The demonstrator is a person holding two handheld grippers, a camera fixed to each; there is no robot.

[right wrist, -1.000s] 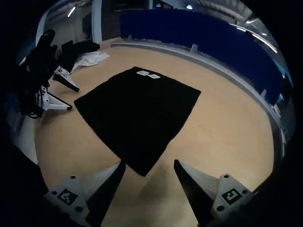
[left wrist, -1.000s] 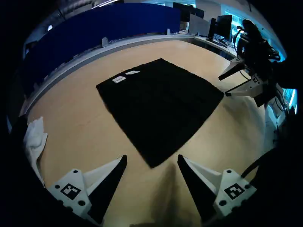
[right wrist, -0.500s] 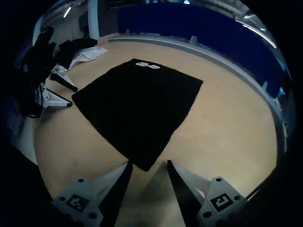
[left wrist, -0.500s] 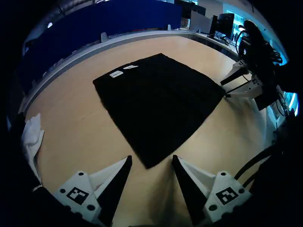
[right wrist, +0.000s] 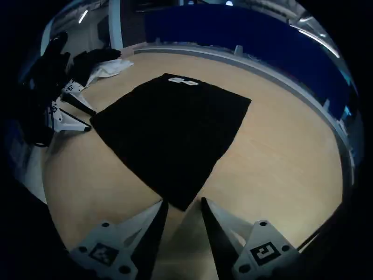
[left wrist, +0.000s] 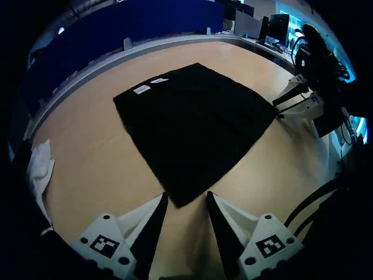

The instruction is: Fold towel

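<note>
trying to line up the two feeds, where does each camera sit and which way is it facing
Left gripper view: rides on the left gripper, low over the table, facing across the black towel from its near corner; own fingers at the bottom, the right gripper far right.
Right gripper view: rides on the right gripper, facing the towel from another corner; own fingers at the bottom, left gripper far left.
Shared: towel, its white tags, table, both grippers.

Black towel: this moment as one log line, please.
black towel: flat on table | left gripper: open at one corner | right gripper: open at another corner
</note>
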